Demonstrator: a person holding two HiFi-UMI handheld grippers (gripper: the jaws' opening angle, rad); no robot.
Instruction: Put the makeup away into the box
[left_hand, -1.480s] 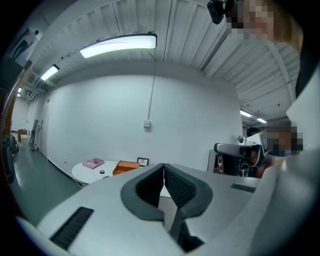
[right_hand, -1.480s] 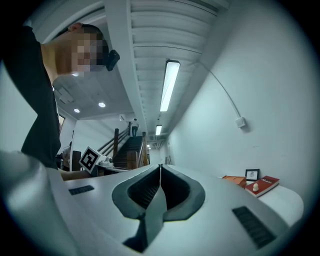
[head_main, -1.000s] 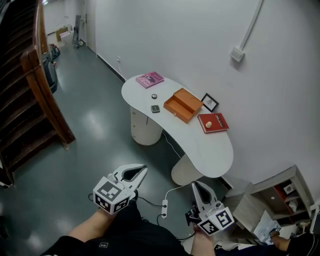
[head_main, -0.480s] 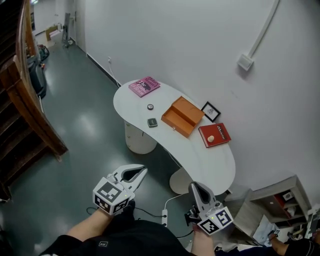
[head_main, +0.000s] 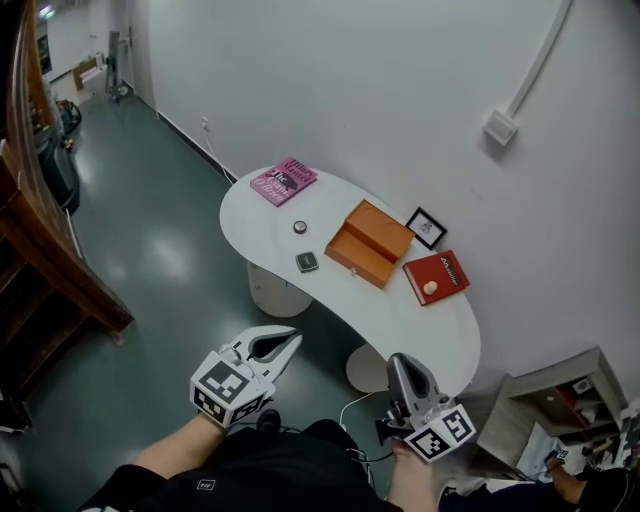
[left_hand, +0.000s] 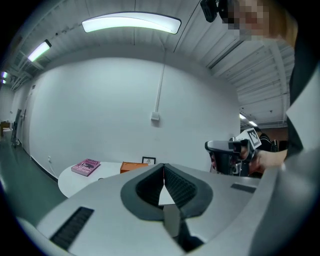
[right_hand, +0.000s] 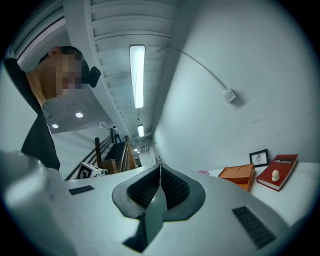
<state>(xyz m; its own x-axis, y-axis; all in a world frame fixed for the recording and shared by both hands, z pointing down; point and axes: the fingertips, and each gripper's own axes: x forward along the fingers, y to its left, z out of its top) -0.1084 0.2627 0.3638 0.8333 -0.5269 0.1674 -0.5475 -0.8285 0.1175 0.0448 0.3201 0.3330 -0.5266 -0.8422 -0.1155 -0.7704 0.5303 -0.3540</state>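
Holding: nothing; left gripper (head_main: 287, 338) and right gripper (head_main: 398, 362) each have jaws pressed together, empty.
Change: orange box (head_main: 375, 243) has drawn nearer in the head view; likely the approach, nothing stowed yet.
Makeup: round compact (head_main: 300, 227) and dark compact (head_main: 307, 262) left of the box; sponge (head_main: 430, 288) right of it, on a red book (head_main: 447, 267).
Box axis: long side runs along the wall (head_main: 350, 100), mouth up.

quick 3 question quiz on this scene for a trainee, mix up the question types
1. True or false: the orange box lies open on the white table.
2. What rests on the red book? A a beige egg-shaped item; B a dark square compact; C a picture frame.
3. Fill in: the left gripper and right gripper both have their jaws ___, with nothing between them.

Key: 1 true; 2 A; 3 shut.
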